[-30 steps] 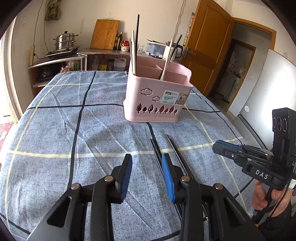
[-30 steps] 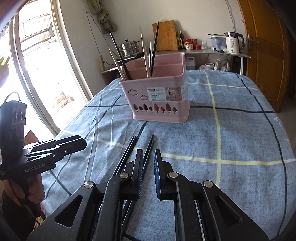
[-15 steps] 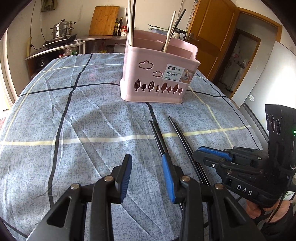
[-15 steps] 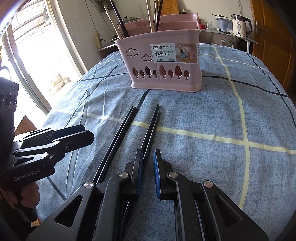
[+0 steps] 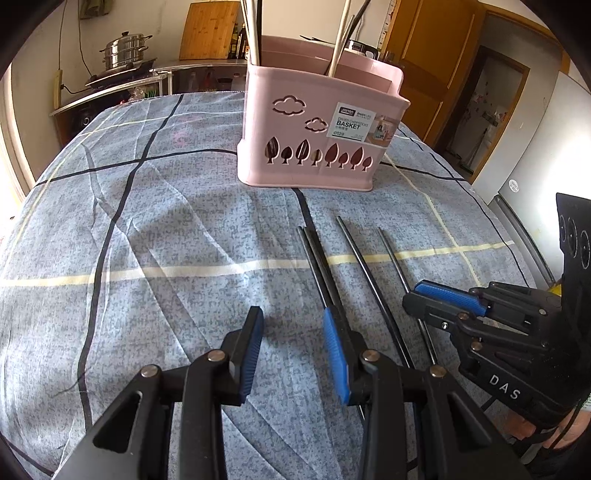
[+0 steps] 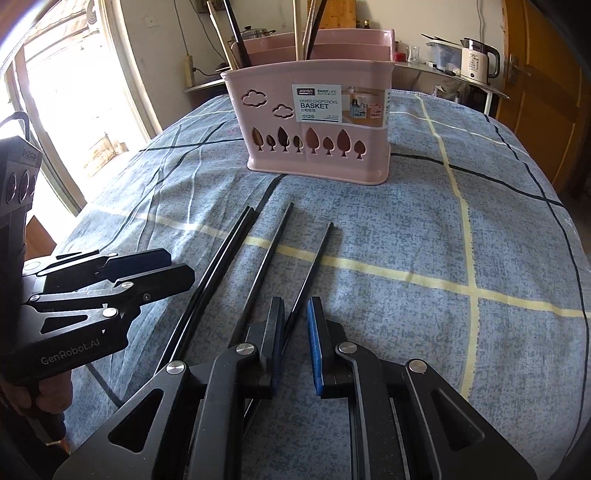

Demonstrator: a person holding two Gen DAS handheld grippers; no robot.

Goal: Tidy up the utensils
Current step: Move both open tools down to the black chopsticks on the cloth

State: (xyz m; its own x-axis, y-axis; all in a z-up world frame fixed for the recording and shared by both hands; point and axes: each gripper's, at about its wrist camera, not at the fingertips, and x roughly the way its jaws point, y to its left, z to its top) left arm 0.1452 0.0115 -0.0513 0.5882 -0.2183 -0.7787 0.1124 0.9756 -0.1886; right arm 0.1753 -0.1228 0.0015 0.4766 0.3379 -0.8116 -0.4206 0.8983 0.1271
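Note:
A pink chopsticks basket (image 5: 321, 125) (image 6: 321, 122) stands on the blue checked cloth and holds several upright chopsticks. Several black chopsticks (image 5: 351, 251) (image 6: 266, 251) lie loose on the cloth in front of it. My left gripper (image 5: 291, 350) is open and empty, low over the cloth just left of the leftmost pair. My right gripper (image 6: 295, 325) is open by a narrow gap, with the rightmost black chopstick (image 6: 314, 262) running between its fingertips. It also shows at the right of the left wrist view (image 5: 443, 299).
The cloth-covered table (image 5: 147, 240) drops away at its rounded edges. A counter with a steamer pot (image 5: 125, 51) and a cutting board (image 5: 210, 29) stands behind. A kettle (image 6: 476, 61) sits on a shelf, a wooden door (image 5: 436, 55) at the right.
Both grippers have moved forward and down toward the loose chopsticks. The right gripper now straddles the rightmost chopstick. The basket looms larger in both views.

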